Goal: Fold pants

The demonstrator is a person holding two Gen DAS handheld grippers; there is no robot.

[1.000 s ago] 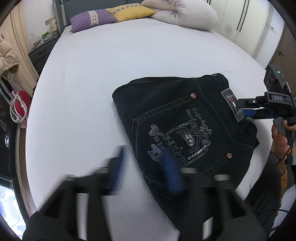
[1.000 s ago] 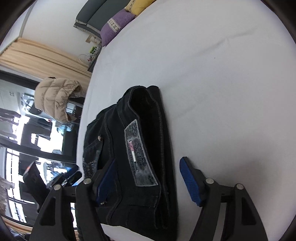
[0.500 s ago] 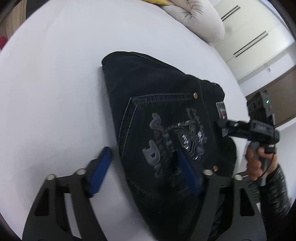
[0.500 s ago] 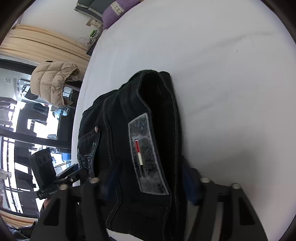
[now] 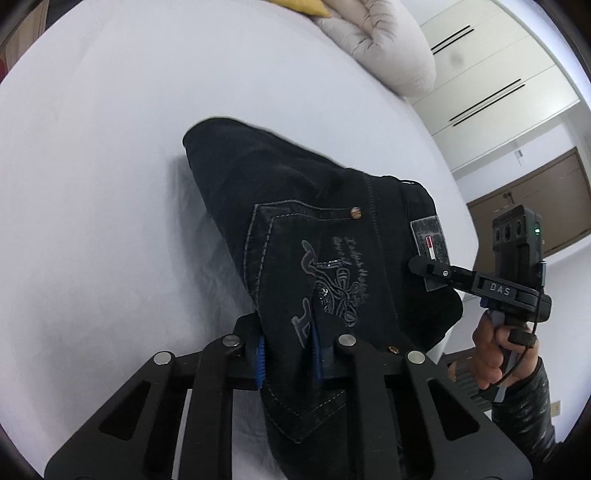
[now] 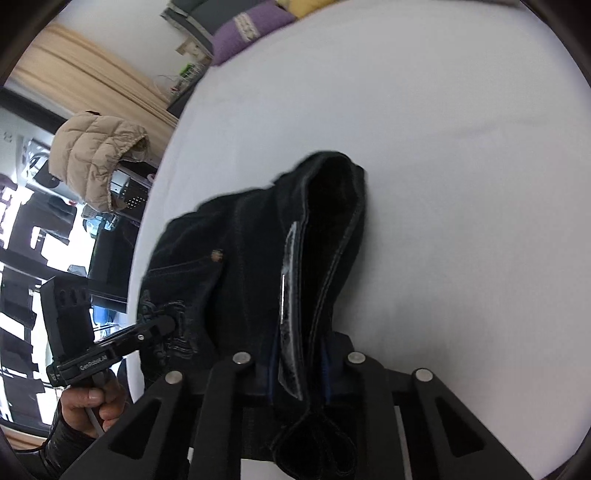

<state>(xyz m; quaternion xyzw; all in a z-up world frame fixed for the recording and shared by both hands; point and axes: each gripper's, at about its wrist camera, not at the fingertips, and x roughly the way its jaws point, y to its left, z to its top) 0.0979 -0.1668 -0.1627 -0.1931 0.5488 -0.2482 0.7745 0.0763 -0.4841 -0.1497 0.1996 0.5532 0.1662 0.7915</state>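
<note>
The folded black jeans [image 5: 295,221] with a stitched back pocket and a grey waist patch [image 5: 428,236] lie on the white bed [image 5: 92,184], their near side lifted. My left gripper [image 5: 288,354] is shut on the pocket-side edge of the jeans. My right gripper [image 6: 299,365] is shut on the waistband by the patch [image 6: 290,295]; it shows in the left wrist view [image 5: 424,267] at the patch. The left gripper shows in the right wrist view [image 6: 166,325] at the jeans' left edge.
A beige folded duvet [image 5: 380,48] and a yellow pillow [image 5: 306,5] lie at the head of the bed, with a purple pillow [image 6: 240,33]. A beige puffer jacket [image 6: 96,155] hangs beside the bed. White wardrobe doors [image 5: 498,74] stand to the right.
Both grippers went from open beside the jeans to shut on them: left on the pocket-side edge, right on the waistband. The jeans' gripped edges have risen off the bed.
</note>
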